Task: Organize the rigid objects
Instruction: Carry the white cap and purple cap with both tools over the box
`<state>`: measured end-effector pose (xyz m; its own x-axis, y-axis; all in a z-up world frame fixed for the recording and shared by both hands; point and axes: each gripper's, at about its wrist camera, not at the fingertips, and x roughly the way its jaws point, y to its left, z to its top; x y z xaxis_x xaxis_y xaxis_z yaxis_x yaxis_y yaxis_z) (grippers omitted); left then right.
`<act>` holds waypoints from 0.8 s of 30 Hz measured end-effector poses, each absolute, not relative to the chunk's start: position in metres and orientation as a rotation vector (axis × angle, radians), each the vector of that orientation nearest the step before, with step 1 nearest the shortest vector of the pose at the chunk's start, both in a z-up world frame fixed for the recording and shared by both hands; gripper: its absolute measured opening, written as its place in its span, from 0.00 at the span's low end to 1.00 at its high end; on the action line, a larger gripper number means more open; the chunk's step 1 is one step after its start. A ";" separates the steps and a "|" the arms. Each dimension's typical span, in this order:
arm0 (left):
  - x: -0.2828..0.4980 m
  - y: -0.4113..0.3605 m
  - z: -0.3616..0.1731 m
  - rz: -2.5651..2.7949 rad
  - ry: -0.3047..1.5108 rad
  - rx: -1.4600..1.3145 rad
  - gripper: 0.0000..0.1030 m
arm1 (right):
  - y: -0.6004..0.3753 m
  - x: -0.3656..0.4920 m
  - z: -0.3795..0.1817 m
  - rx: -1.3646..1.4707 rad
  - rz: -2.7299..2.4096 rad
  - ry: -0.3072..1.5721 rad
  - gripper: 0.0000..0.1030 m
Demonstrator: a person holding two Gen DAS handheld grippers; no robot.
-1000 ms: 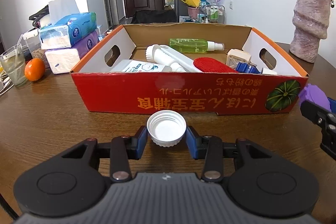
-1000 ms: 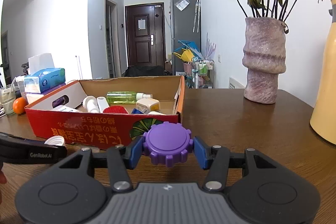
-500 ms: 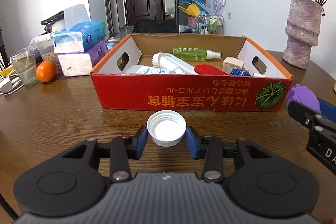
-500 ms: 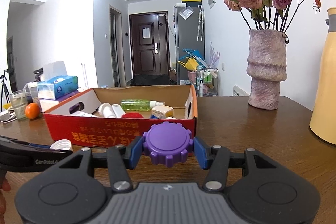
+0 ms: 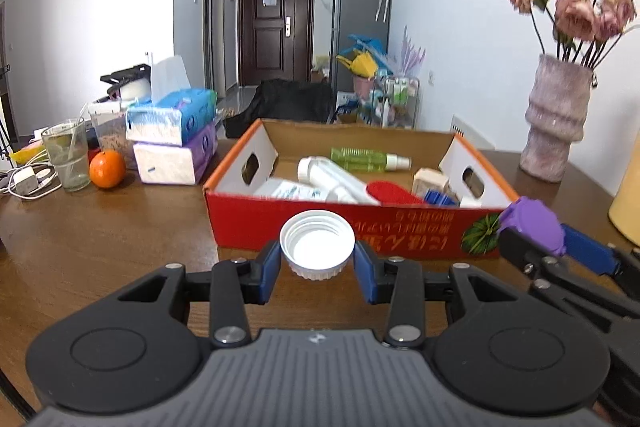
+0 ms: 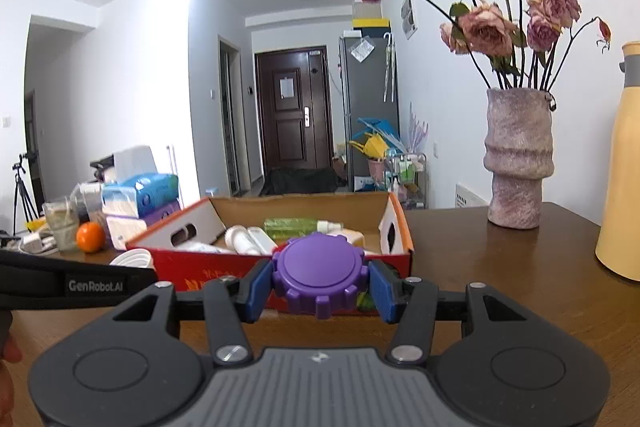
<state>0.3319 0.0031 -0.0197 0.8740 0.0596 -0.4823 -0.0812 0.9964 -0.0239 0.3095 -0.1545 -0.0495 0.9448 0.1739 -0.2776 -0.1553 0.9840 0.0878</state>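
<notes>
My left gripper (image 5: pixel 317 261) is shut on a white screw cap (image 5: pixel 317 249), its hollow side up, held above the wooden table in front of the red cardboard box (image 5: pixel 280 219). My right gripper (image 6: pixel 319 285) is shut on a purple notched lid (image 6: pixel 319 277), which also shows at the right of the left wrist view as the purple lid (image 5: pixel 532 221). The box (image 6: pixel 200 265) holds a green spray bottle (image 5: pixel 368 159), white tubes (image 5: pixel 328 179), a red brush (image 5: pixel 390 191) and several small items.
Left of the box stand stacked tissue packs (image 5: pixel 172 143), an orange (image 5: pixel 107 169), a glass (image 5: pixel 66 155) and a charger with cables (image 5: pixel 26 183). A vase of dried roses (image 6: pixel 518 163) and a yellow jug (image 6: pixel 620 163) stand at the right.
Both grippers have drawn back from the box and risen, each still gripping its lid. The box looks smaller and farther away, and more of the room shows above it.
</notes>
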 end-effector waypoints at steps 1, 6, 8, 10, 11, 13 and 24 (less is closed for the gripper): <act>0.331 0.004 -0.017 0.074 0.497 -0.045 0.40 | -0.153 0.309 -0.048 0.069 0.168 0.283 0.50; 0.336 0.009 -0.009 0.085 0.475 -0.060 0.40 | -0.143 0.311 -0.042 0.078 0.172 0.264 0.50; 0.339 0.011 -0.006 0.093 0.462 -0.062 0.40 | -0.140 0.314 -0.040 0.080 0.173 0.258 0.50; 0.343 0.012 -0.003 0.099 0.453 -0.066 0.40 | -0.138 0.317 -0.039 0.084 0.171 0.251 0.50; 0.345 0.013 -0.003 0.100 0.451 -0.068 0.40 | -0.137 0.319 -0.039 0.085 0.170 0.247 0.50; 0.351 0.014 -0.001 0.104 0.445 -0.073 0.40 | -0.135 0.323 -0.038 0.084 0.165 0.237 0.50; 0.386 0.014 0.000 0.104 0.429 -0.083 0.40 | -0.132 0.356 -0.035 0.090 0.168 0.231 0.50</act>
<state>0.3859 0.0136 0.0003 0.9041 0.0828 -0.4191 -0.1177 0.9913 -0.0581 0.3556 -0.1317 -0.0355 0.9594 0.1763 -0.2203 -0.1556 0.9819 0.1082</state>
